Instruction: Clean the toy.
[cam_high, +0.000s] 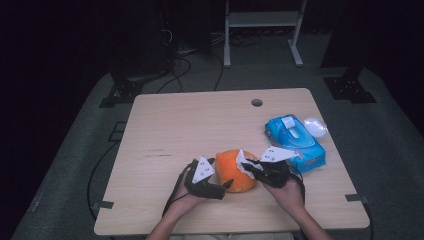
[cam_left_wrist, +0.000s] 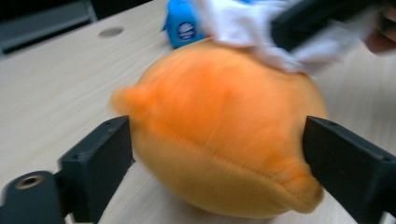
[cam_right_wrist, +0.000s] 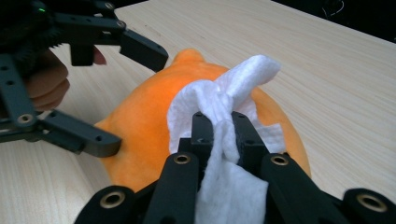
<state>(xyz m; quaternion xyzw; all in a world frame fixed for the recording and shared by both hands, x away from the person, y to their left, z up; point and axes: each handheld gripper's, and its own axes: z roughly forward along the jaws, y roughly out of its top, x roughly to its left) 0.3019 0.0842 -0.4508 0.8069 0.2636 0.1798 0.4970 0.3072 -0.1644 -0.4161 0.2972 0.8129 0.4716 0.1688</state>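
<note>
An orange plush toy (cam_high: 235, 175) lies on the wooden table (cam_high: 190, 125) near the front edge. My left gripper (cam_high: 222, 173) reaches in from the left. Its jaws stand wide on either side of the toy (cam_left_wrist: 219, 126) and both pads touch its sides. My right gripper (cam_right_wrist: 223, 126) is shut on a crumpled white wipe (cam_right_wrist: 229, 93) and holds it against the top of the toy (cam_right_wrist: 144, 116). In the right gripper view, the left gripper (cam_right_wrist: 135, 100) straddles the toy's far end. In the high view, the right gripper (cam_high: 246, 166) comes in from the right with the wipe (cam_high: 243, 160).
A blue pack of wipes (cam_high: 295, 140) with a white flip lid lies to the right of the toy, with a small white object (cam_high: 315, 126) beside it. A cable hole (cam_high: 256, 102) is near the table's far edge. Bare wood spreads to the left and behind.
</note>
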